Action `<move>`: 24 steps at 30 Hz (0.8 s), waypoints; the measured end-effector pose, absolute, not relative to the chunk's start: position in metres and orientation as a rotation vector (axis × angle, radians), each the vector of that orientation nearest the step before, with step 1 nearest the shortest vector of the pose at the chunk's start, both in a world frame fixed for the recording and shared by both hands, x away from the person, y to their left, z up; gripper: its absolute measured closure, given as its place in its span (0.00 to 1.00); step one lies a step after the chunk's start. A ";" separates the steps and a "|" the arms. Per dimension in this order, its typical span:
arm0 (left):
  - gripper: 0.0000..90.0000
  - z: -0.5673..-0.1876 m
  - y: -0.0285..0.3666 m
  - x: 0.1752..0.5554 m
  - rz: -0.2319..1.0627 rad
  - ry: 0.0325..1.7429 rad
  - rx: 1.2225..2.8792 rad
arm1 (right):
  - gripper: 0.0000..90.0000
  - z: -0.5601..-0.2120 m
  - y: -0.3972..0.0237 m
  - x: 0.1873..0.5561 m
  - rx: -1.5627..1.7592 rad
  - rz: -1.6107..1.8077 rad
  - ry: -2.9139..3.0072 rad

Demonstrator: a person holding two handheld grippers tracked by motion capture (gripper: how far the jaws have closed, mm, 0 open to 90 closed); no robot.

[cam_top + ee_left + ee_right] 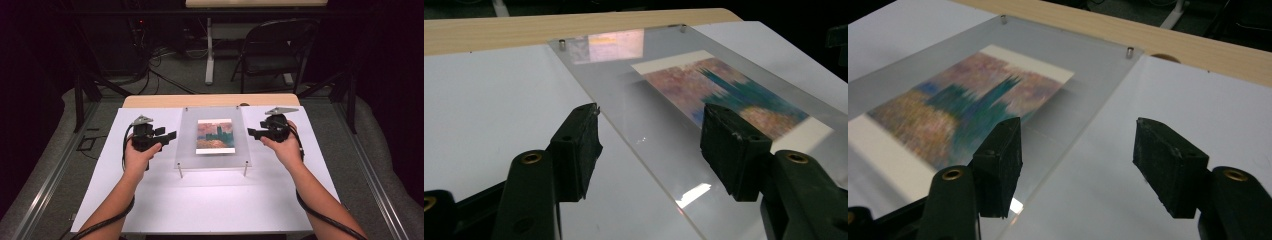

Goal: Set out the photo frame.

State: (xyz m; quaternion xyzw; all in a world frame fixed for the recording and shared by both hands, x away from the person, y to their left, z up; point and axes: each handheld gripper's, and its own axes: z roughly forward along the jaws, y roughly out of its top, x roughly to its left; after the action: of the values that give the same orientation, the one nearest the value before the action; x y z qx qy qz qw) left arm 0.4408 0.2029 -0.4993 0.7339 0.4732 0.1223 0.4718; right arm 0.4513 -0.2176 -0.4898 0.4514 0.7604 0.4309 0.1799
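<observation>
A clear acrylic plate (pixel 190 145) lies raised on small metal posts (pixel 180 171) over the white sheet, with a colourful painted print (pixel 215 136) under it. My left gripper (pixel 170 137) hovers just off the plate's left edge, pointing toward it. Its jaws stand apart with nothing between them. In the left gripper view the plate's edge (pixel 634 100) and the print (pixel 724 90) lie beyond the left gripper (pixel 651 130). My right gripper (pixel 252 132) is mirrored at the plate's right edge, also open and empty. The right gripper (pixel 1078 145) looks over the plate (pixel 1088 75) and print (pixel 968 105).
A white sheet (pixel 210 200) covers most of the wooden table (pixel 210 100). Behind the table stand a black folding chair (pixel 272 50) and a white table leg (pixel 209 50). Cables trail from both grippers along the forearms.
</observation>
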 end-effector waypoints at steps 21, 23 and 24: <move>0.44 -0.542 0.161 0.512 0.196 1.364 1.785 | 0.39 -0.538 -0.188 0.517 1.562 1.262 2.154; 0.42 -0.544 0.158 0.512 0.199 1.375 1.800 | 0.39 -0.539 -0.186 0.518 1.584 1.261 2.157; 0.41 -0.546 0.157 0.513 0.198 1.380 1.796 | 0.39 -0.539 -0.185 0.519 1.588 1.261 2.161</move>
State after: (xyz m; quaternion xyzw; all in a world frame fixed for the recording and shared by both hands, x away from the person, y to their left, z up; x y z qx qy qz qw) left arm 0.5126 0.1572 -0.5458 0.7167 0.5507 0.0791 0.4204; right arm 0.5192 -0.1848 -0.5391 0.5337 0.7263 0.4240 0.0890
